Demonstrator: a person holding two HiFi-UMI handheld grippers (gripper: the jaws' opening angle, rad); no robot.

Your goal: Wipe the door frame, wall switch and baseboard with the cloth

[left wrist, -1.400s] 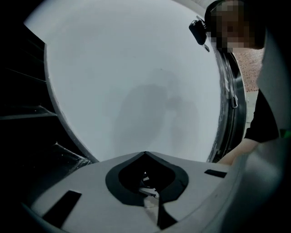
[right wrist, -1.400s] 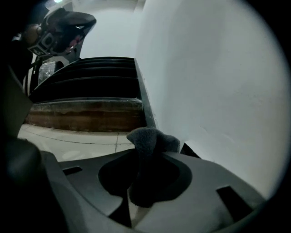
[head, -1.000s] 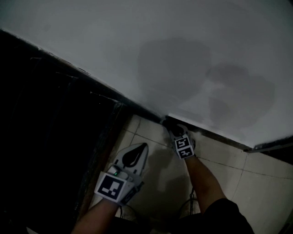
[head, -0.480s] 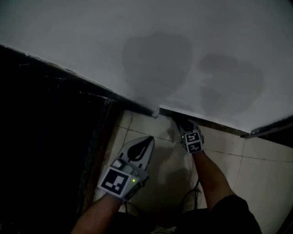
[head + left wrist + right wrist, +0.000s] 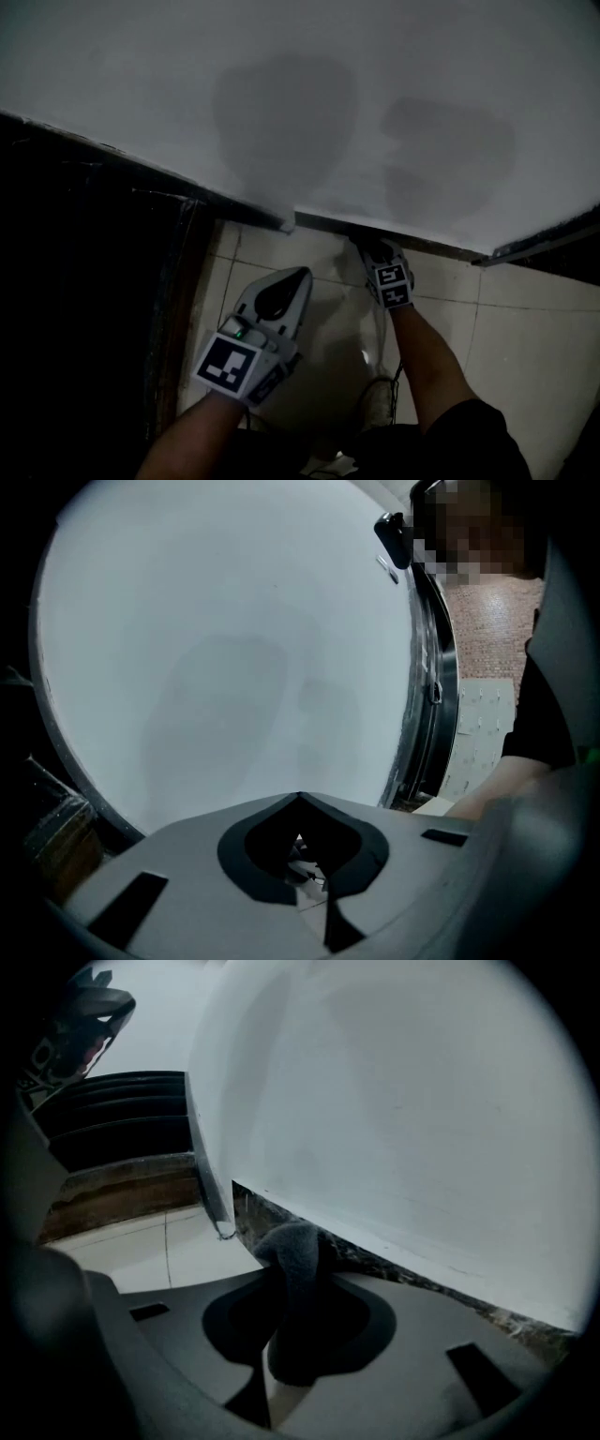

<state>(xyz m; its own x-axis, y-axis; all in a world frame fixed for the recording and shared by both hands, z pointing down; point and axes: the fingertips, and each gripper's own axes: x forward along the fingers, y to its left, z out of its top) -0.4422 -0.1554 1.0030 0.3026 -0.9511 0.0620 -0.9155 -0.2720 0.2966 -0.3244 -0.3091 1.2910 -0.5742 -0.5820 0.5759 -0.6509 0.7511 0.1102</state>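
Observation:
A dark grey cloth (image 5: 294, 1241) is pinched in my right gripper (image 5: 291, 1283) and bulges out past its tips. The bulge presses on the dark speckled baseboard (image 5: 427, 1286) at the foot of the white wall (image 5: 403, 1101). In the head view my right gripper (image 5: 370, 247) is low against the baseboard (image 5: 436, 246), a little right of the wall's outer corner (image 5: 291, 223). My left gripper (image 5: 298, 276) hangs over the floor tiles, shut and empty. In its own view my left gripper (image 5: 300, 799) faces the white wall.
A dark doorway (image 5: 84, 281) fills the left, with its threshold strip (image 5: 173, 309) beside my left arm. Pale floor tiles (image 5: 530, 337) spread right. A dark door frame (image 5: 548, 239) meets the wall at the far right. A cable (image 5: 382, 389) loops near my feet.
My right gripper has slid the cloth rightwards along the baseboard, away from the wall's corner. The left gripper has stayed shut over the tiles.

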